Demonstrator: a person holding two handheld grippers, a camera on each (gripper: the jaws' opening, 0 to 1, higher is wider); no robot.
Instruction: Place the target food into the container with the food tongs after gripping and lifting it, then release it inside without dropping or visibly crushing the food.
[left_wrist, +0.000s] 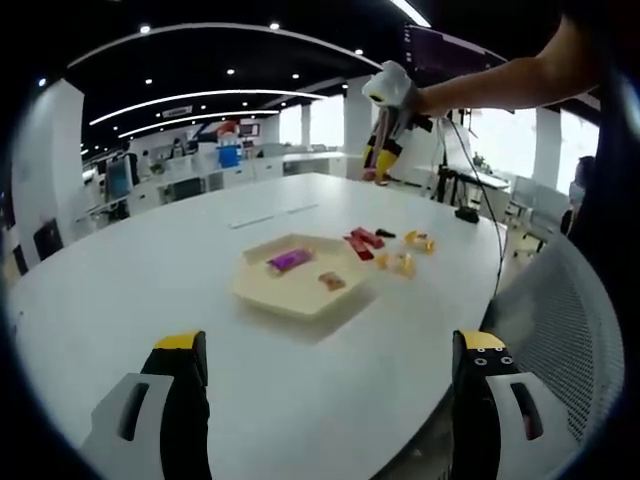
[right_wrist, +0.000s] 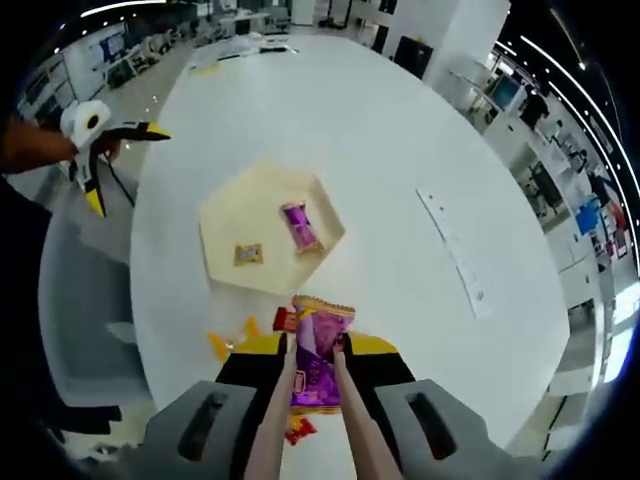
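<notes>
Holding tongs (right_wrist: 315, 420) in my right hand-held gripper (right_wrist: 314, 375), clamped on a purple snack packet (right_wrist: 320, 350); squeezing harder could crush it above the tray (right_wrist: 225, 215). Left hand-held gripper (left_wrist: 330, 365) open, empty.

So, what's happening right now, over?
Right gripper shut on tongs, holding purple snack packet above table. Left gripper open, idle. Tray path clear.

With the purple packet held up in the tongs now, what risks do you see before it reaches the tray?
1. The tongs pinch the purple snack packet only by its lower part, so it may slip and drop.
2. It hangs over the loose snacks beside the beige hexagonal tray, so an early release would likely miss.
3. A tighter squeeze might crush it.
</notes>
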